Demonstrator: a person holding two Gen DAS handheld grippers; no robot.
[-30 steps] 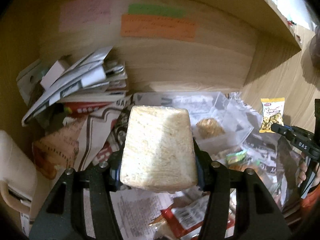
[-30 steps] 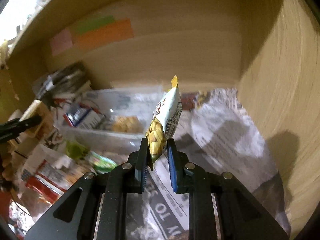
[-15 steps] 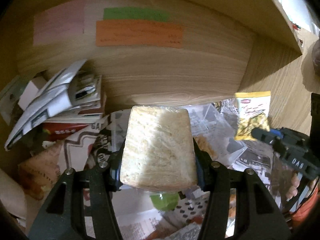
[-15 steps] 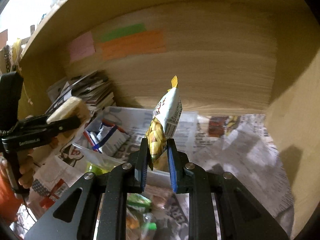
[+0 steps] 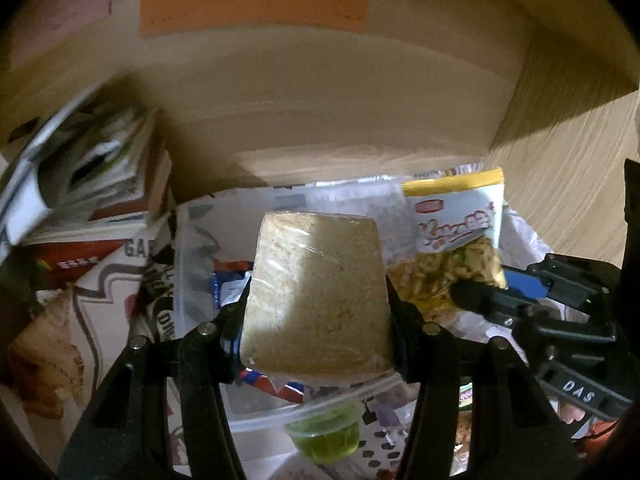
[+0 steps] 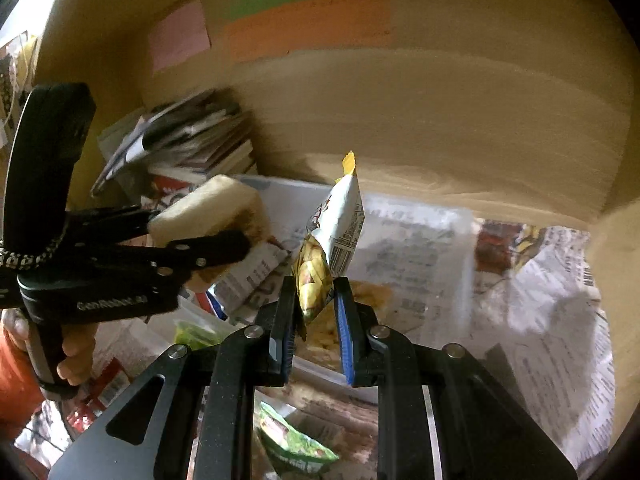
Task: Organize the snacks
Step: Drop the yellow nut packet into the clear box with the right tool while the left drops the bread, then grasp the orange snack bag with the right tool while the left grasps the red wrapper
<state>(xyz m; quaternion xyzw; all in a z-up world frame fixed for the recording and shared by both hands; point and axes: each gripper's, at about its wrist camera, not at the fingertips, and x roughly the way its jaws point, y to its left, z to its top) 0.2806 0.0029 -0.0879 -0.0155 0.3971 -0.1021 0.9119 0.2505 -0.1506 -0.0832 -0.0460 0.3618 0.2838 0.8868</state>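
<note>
Both grippers hold snacks above a clear bin in a wooden cubby.

Nearest in the left wrist view, the left gripper point(image 5: 316, 312) has its fingers clamped on the two sides of a wrapped cake point(image 5: 316, 292), held up over the bin point(image 5: 256, 416); a green cup point(image 5: 326, 434) sits just at the bin's near rim. Nearest in the right wrist view, the right gripper point(image 6: 316, 312) pinches the lower end of a chip bag point(image 6: 330, 248), which stands upright over the bin. The two snacks hang side by side, near but apart. Newspaper point(image 6: 556, 320) lines the floor around the bin. Farther left lies a stack of magazines point(image 5: 88, 176). Farthest, an orange note point(image 5: 252, 0) is stuck on the back wall point(image 5: 340, 104).
</note>
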